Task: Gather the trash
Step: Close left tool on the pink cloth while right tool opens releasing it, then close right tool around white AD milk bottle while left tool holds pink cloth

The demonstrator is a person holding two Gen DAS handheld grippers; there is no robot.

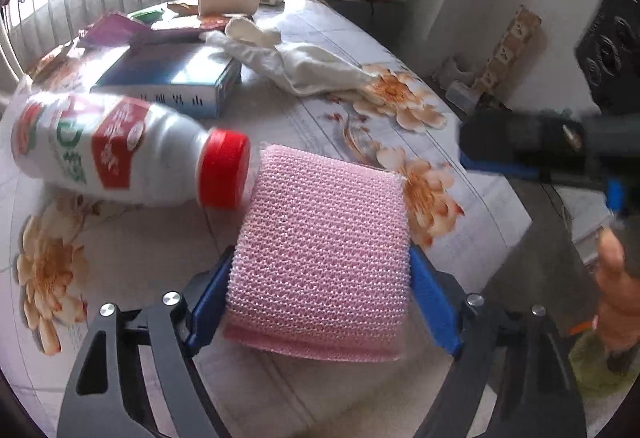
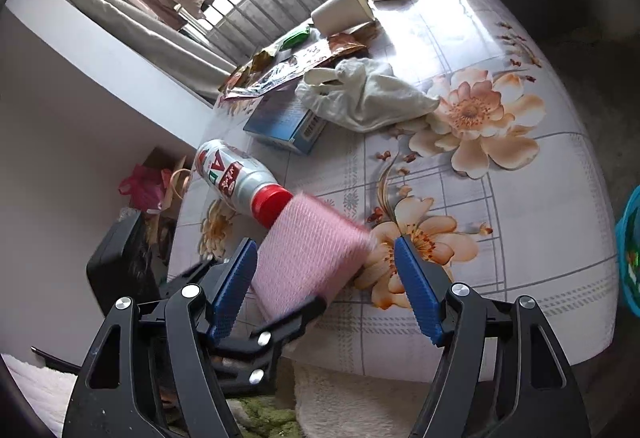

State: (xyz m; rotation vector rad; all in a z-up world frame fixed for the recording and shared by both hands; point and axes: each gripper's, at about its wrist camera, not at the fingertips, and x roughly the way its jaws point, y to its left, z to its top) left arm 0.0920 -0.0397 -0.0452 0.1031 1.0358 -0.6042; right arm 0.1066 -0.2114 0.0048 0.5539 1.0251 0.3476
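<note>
A pink knitted scrubbing pad (image 1: 320, 258), square and nubbly, sits between the blue fingers (image 1: 210, 302) of the left gripper (image 1: 320, 302), which clamp its two sides. The right gripper (image 2: 326, 294) has its fingers spread wide, with nothing between the pads. Beside the pad, a white bottle (image 1: 120, 153) with a red cap lies on its side. The counter (image 2: 520, 217) wears a flowered cloth; barred windows stand behind it.
</note>
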